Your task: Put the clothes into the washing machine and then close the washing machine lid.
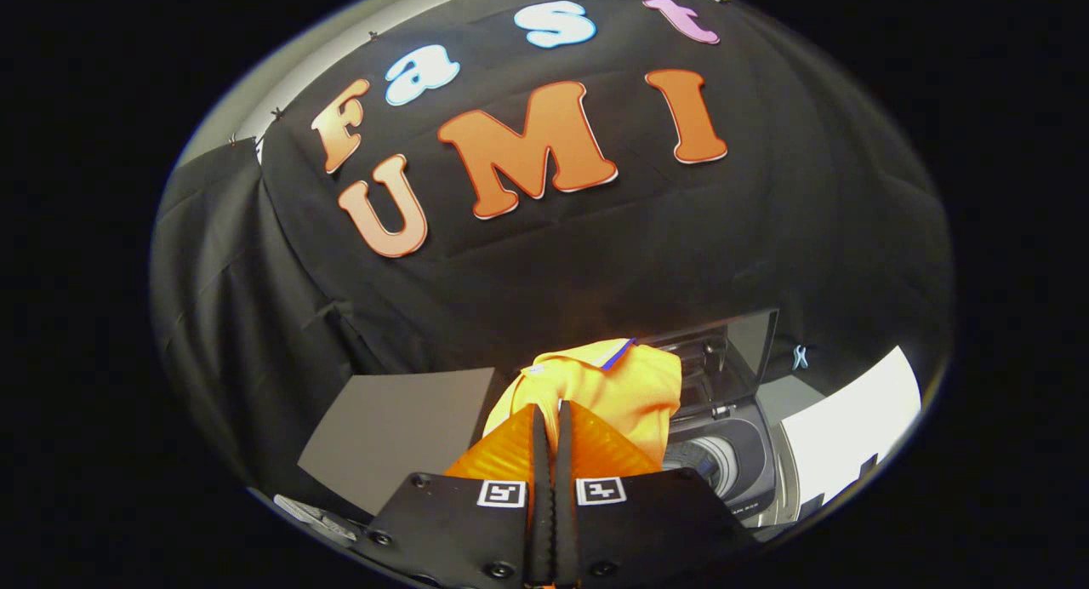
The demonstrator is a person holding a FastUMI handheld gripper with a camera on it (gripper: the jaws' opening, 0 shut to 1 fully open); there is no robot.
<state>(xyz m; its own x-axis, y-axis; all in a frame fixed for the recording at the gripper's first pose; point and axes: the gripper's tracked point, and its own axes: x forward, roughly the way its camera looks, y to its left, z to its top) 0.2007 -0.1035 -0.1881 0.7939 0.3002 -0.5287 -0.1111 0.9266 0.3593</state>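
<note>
My gripper (549,414) is shut on an orange garment (617,389) with a blue collar trim; both orange fingers (510,453) press together on the cloth, which hangs bunched just ahead of them. Beyond and to the right of the fingers stands the small top-loading washing machine (736,478). Its lid (732,355) is raised upright at the back, and the round drum opening (702,461) shows partly behind the garment. The garment hangs above the machine's left side.
A grey board (400,431) lies to the left of the fingers. A white sheet (851,427) lies to the right of the machine. Black cloth walls stand behind and to the left.
</note>
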